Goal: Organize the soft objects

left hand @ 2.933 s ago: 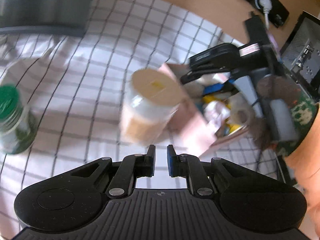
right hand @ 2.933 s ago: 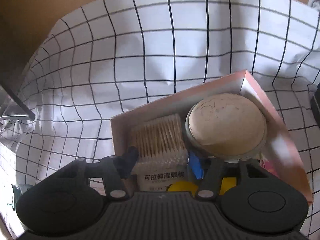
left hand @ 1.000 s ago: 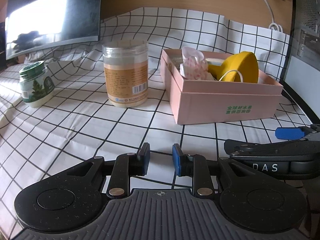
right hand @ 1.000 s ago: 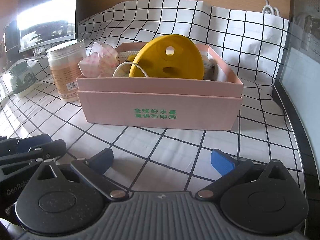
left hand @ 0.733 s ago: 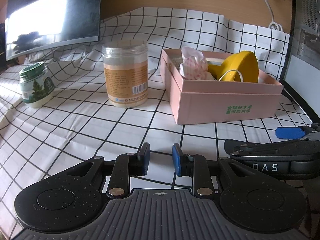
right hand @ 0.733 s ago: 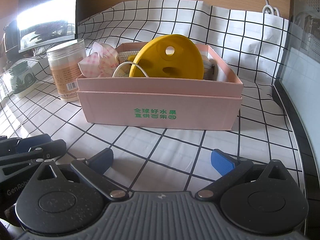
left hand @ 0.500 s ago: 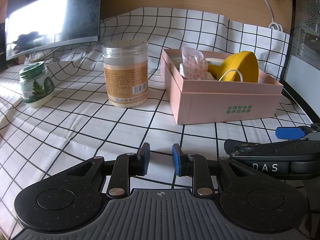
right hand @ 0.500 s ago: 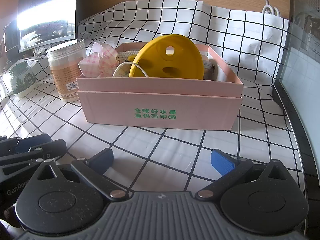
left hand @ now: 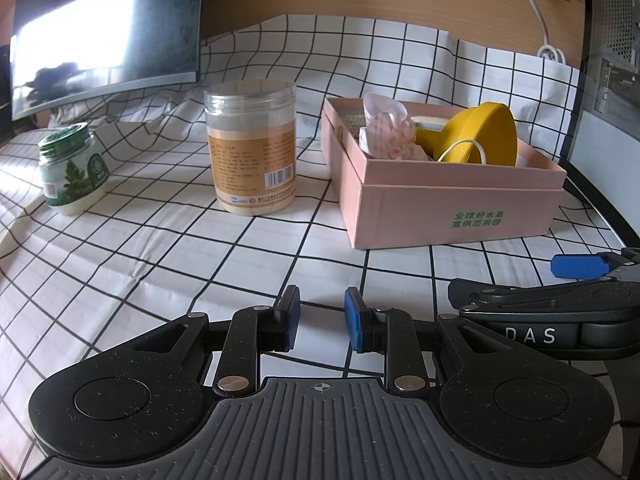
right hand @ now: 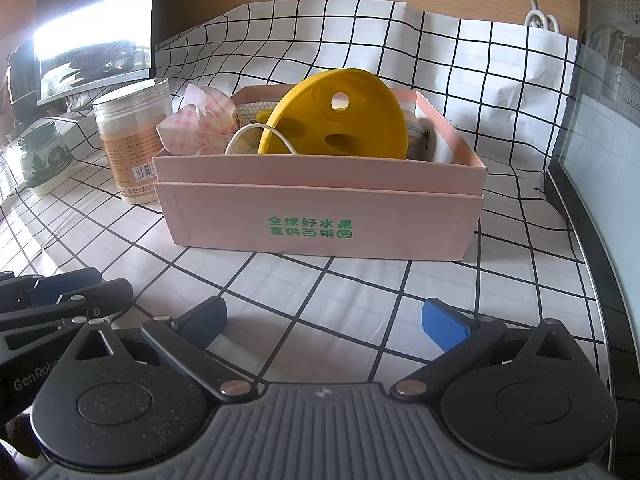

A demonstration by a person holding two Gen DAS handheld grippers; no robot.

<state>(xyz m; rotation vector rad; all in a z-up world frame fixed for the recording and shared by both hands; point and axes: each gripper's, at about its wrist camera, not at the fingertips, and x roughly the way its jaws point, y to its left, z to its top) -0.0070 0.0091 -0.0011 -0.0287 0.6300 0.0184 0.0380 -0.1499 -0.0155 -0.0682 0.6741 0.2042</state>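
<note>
1. A pink cardboard box [right hand: 320,216] with green printed characters on its front wall sits on the counter [left hand: 160,260], which is covered by a white cloth with a black grid.
2. Inside the box, a yellow soft disc with round holes [right hand: 340,120] leans tilted, rising above the rim; in the left wrist view it shows as a yellow cone-like shape [left hand: 480,132].
3. At the box's left end lies a pink-and-white checked fabric piece [right hand: 196,124], bunched up and poking over the rim.
4. A white cord loop [right hand: 256,136] curves in front of the yellow disc, and a row of cotton swabs [right hand: 256,108] shows behind it; what lies deeper in the box is hidden.
5. A clear plastic jar with an orange label [left hand: 250,152] stands upright just left of the box, apart from it; its contents cannot be told.
6. A small green-lidded jar [left hand: 70,168] stands farther left, well apart from the box.
7. The left gripper [left hand: 320,316] rests low over the counter, its blue pads a narrow gap apart with nothing between them.
8. The right gripper [right hand: 324,320] is spread wide and empty, facing the box's front wall without touching it.
</note>
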